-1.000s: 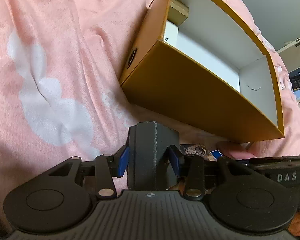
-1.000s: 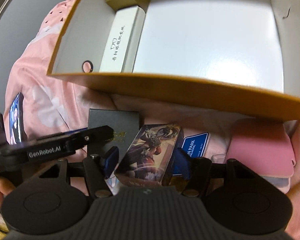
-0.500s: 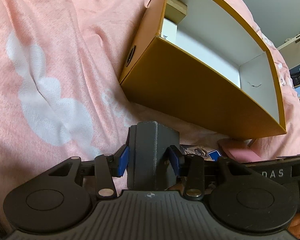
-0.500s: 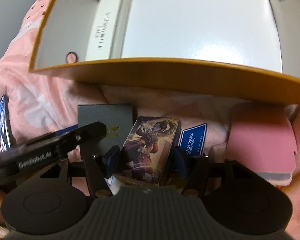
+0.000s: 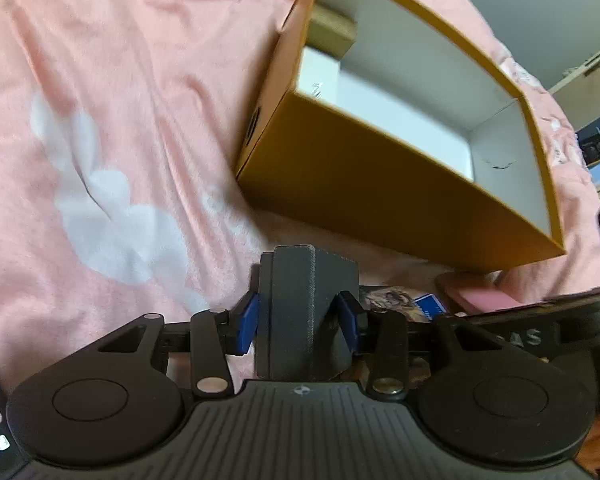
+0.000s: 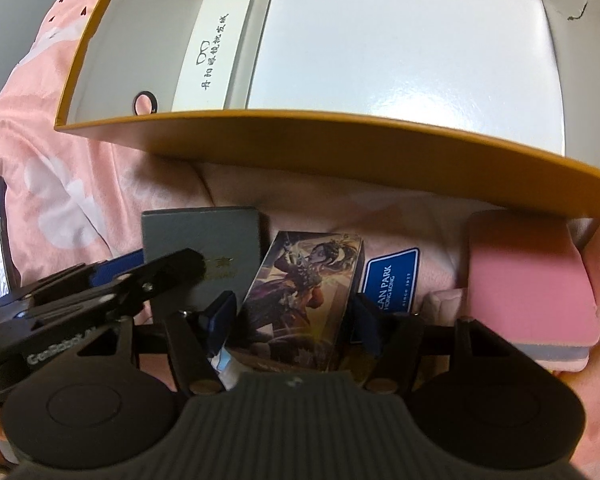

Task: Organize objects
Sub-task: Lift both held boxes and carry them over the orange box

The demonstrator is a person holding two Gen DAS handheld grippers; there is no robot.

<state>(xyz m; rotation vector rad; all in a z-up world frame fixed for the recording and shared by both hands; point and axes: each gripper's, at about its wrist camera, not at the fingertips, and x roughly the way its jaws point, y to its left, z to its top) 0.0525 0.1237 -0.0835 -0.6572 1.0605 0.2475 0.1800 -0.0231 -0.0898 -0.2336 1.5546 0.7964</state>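
**Lighting OK, some motion blur, heavy fisheye**

Both views have strong barrel distortion, black corners and curved straight edges. Left wrist: soft daylight, pink bedspread [image 5: 100, 128] evenly lit, orange box [image 5: 380, 184] smeared along its rim by motion blur. Right wrist: dimmer up close, with a broad glare patch on the box's white floor [image 6: 412, 64]. The box wall throws shadow onto the items below it. The pink case [image 6: 528, 280] is soft-focused.

Pink blanket [image 5: 112, 128] under orange box [image 5: 364, 184], pink case [image 6: 528, 284].
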